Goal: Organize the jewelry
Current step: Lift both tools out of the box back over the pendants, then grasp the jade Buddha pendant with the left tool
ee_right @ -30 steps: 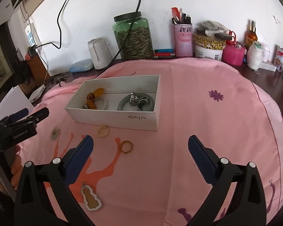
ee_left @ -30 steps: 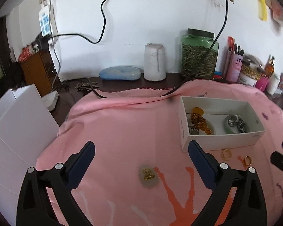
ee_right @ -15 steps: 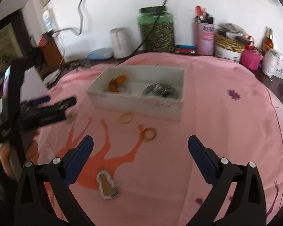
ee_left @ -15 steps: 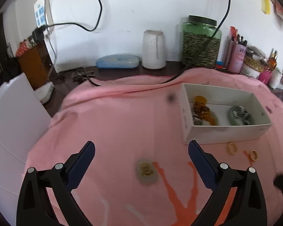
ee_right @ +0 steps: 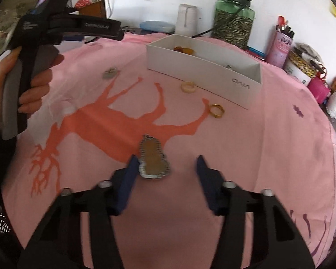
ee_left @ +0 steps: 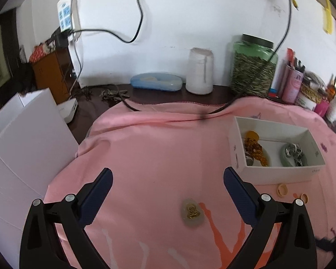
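Observation:
A gourd-shaped amber pendant (ee_right: 153, 158) lies on the pink cloth between my right gripper's (ee_right: 165, 168) open fingers, close to the left pad (ee_right: 128, 174). A gold ring (ee_right: 216, 110) and a cream ring (ee_right: 188, 87) lie in front of the white box (ee_right: 203, 74). My left gripper (ee_left: 168, 190) is open above a pale green pendant with a gold charm (ee_left: 192, 213); that pendant also shows in the right wrist view (ee_right: 109, 73). The box (ee_left: 277, 169) holds amber beads (ee_left: 255, 150) and a green dish with silver pieces (ee_left: 293, 154).
At the back stand a green jar of seeds (ee_left: 253, 67), a white cup (ee_left: 200, 70), a blue case (ee_left: 156, 81) and pink containers (ee_right: 281, 44). A white carton (ee_left: 22, 145) stands at the left. A black cable (ee_left: 224, 106) lies across the cloth's back edge.
My right gripper has dropped low and moved left to the gourd pendant, and its jaws have narrowed around it. My left gripper has shifted slightly; its green pendant stays in place.

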`<state>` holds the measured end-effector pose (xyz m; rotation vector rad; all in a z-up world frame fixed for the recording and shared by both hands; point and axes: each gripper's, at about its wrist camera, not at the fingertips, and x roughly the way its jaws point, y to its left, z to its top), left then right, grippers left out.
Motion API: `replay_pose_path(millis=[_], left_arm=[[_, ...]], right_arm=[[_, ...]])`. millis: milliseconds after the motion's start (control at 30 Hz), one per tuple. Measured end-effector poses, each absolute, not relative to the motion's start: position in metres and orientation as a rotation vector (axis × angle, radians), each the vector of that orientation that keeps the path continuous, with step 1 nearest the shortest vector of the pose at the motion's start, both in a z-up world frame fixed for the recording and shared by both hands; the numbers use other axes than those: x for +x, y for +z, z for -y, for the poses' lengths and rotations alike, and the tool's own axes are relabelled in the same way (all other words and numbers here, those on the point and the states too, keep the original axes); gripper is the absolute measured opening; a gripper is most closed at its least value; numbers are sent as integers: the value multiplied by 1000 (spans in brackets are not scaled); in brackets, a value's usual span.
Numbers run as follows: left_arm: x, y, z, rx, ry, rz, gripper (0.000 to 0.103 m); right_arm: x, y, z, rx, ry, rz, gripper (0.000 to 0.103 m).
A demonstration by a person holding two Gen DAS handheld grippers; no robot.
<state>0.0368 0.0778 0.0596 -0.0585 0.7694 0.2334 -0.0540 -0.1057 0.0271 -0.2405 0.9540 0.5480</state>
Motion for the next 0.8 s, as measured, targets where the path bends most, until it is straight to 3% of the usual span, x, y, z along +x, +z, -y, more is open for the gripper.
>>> replay_pose_path(millis=[67, 333, 467, 500, 567, 633, 733, 800], left_arm=[[39, 59, -83, -88, 219, -777, 97], [40, 55, -78, -94, 171, -799, 96], [45, 48, -73, -74, 134, -855, 93], [46, 46, -72, -71, 127, -873, 89], [49, 39, -70, -72, 112, -915, 83], [52, 33, -70, -73, 107, -947, 70], [54, 25, -70, -90, 91, -996, 59], [55, 20, -69, -96, 80, -1020, 58]], right_arm=[[-51, 27, 105, -239, 537, -952, 27], [9, 25, 106, -187, 440, -994, 28], [20, 25, 130, -22, 495, -1007, 35], [21, 26, 136, -3, 497, -1005, 37], [22, 30, 149, 17, 463, -975, 53], [27, 32, 160, 51, 414, -966, 59], [33, 27, 169, 113, 410, -1000, 59], [36, 26, 172, 137, 408, -1009, 59]])
